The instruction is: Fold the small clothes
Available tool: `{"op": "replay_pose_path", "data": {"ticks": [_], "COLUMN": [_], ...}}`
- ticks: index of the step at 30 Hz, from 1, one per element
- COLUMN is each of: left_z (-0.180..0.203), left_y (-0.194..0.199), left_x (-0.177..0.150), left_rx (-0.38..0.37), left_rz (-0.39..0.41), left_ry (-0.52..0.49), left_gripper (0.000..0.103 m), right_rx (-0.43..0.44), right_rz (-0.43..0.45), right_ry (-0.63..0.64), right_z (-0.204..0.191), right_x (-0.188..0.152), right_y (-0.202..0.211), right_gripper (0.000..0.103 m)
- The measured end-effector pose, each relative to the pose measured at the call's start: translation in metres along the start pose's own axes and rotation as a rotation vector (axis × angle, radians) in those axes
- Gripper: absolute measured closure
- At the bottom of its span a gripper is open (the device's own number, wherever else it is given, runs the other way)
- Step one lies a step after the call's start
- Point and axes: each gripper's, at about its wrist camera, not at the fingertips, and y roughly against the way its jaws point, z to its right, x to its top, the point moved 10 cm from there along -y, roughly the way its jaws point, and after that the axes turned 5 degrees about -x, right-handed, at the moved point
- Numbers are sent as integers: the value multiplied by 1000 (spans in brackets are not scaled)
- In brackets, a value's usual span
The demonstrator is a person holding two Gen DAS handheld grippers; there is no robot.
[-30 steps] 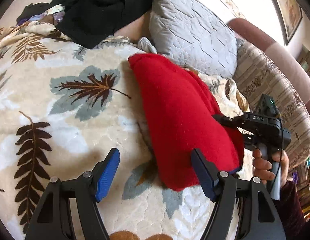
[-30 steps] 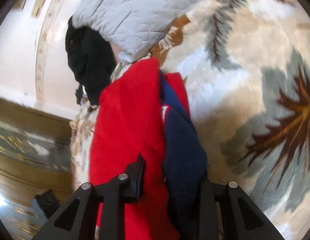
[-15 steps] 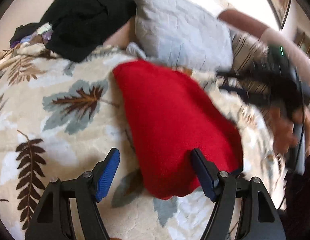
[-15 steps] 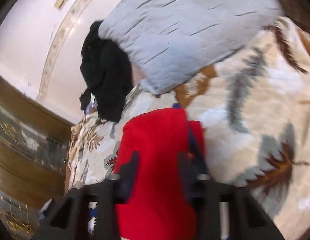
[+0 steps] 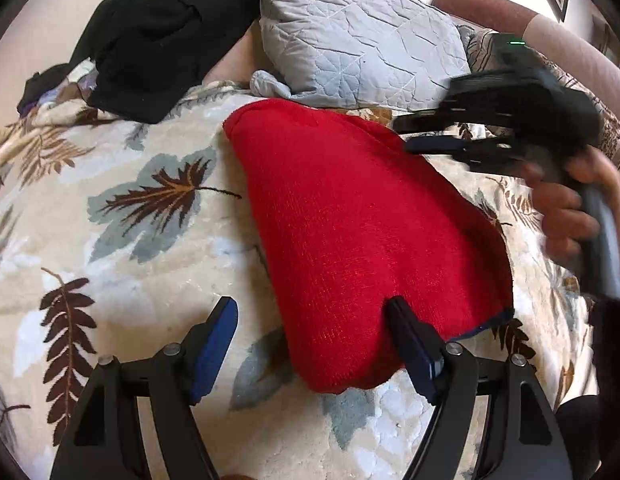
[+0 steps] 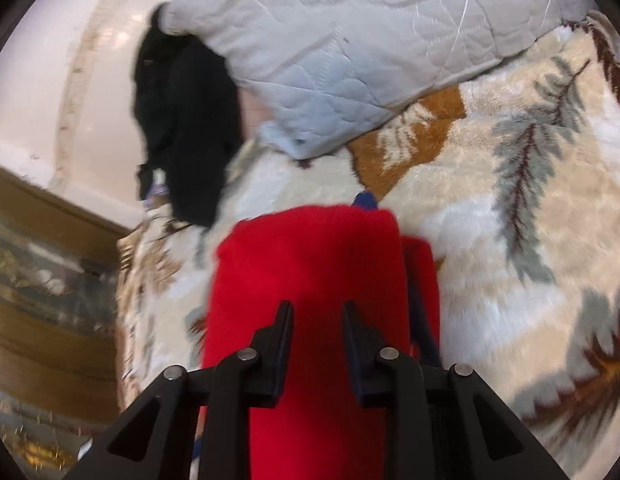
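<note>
A folded red knit garment (image 5: 350, 232) with a navy lining edge lies on the leaf-patterned blanket (image 5: 121, 240). My left gripper (image 5: 314, 312) is open, its right finger resting at the garment's near edge, its left finger over the blanket. My right gripper (image 5: 406, 136) shows blurred in the left wrist view, above the garment's far right side. In the right wrist view the right gripper (image 6: 316, 316) hovers over the red garment (image 6: 310, 264), jaws slightly apart with nothing between them.
A grey quilted pillow (image 5: 358, 40) lies behind the garment. A black garment pile (image 5: 161, 36) sits at the back left. A striped sofa arm (image 5: 614, 128) is at the right. A wooden wall base (image 6: 37, 240) shows left in the right wrist view.
My right gripper let go of the garment's navy edge, lifted and moved to the far side above the garment. The left gripper stayed open in place.
</note>
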Motion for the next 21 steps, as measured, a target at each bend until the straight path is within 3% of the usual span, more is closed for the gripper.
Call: {"op": "replay_pose_path", "data": {"ticks": [5, 9, 13, 21], "left_z": [1, 4, 9, 10], "left_y": [2, 1, 2, 9], "left_x": [0, -1, -1, 4], "left_rx": [32, 47, 87, 123], "left_rz": [8, 5, 17, 24], "left_ry": [-12, -27, -59, -83], "left_gripper": [25, 25, 25, 25], "right_rx": [-22, -137, -69, -77], "right_rz": [5, -13, 11, 16], "right_ry": [65, 26, -50, -24], "right_z": [0, 38, 49, 42], "right_x": [-40, -69, -66, -69], "right_y": [28, 7, 2, 12], "right_gripper": [74, 75, 75, 75]}}
